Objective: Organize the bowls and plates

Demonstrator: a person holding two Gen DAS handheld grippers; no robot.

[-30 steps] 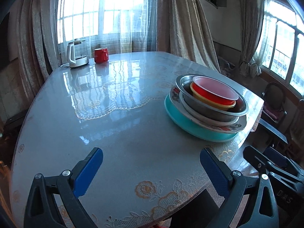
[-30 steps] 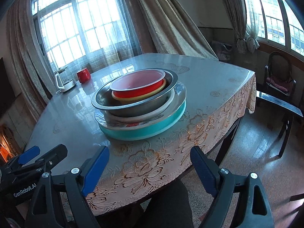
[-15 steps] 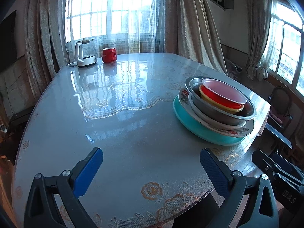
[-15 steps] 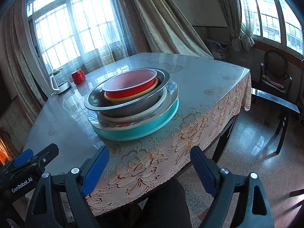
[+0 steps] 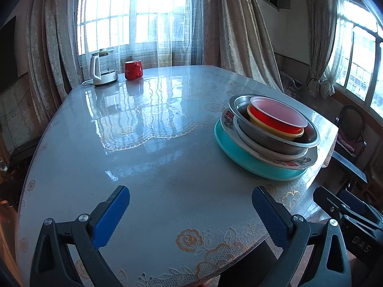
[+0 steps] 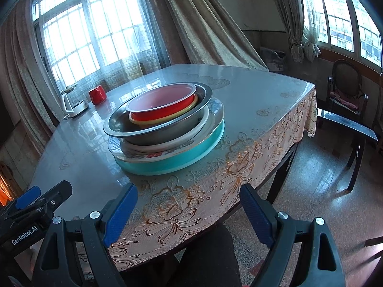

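Observation:
One stack of dishes stands near the table's right edge: a teal plate (image 5: pixel 251 161) (image 6: pixel 172 162) at the bottom, a floral plate (image 5: pixel 304 161) (image 6: pixel 215 110), a white dish (image 6: pixel 167 144), a steel bowl (image 5: pixel 268 134) (image 6: pixel 162 129), a yellow bowl (image 5: pixel 270 129) and a red bowl (image 5: pixel 277 114) (image 6: pixel 162 100) on top. My left gripper (image 5: pixel 190 211) is open and empty over the table's front. My right gripper (image 6: pixel 188 205) is open and empty at the table's edge, short of the stack.
A white kettle (image 5: pixel 100 68) (image 6: pixel 73 102) and a red mug (image 5: pixel 133 69) (image 6: pixel 97 95) stand at the table's (image 5: pixel 155 167) far side by the curtained window. Dark chairs (image 6: pixel 347 91) stand to the right on the tiled floor.
Both grippers have tilted and pulled back slightly, so the stack sits a little higher and farther in both views. The dishes have not moved.

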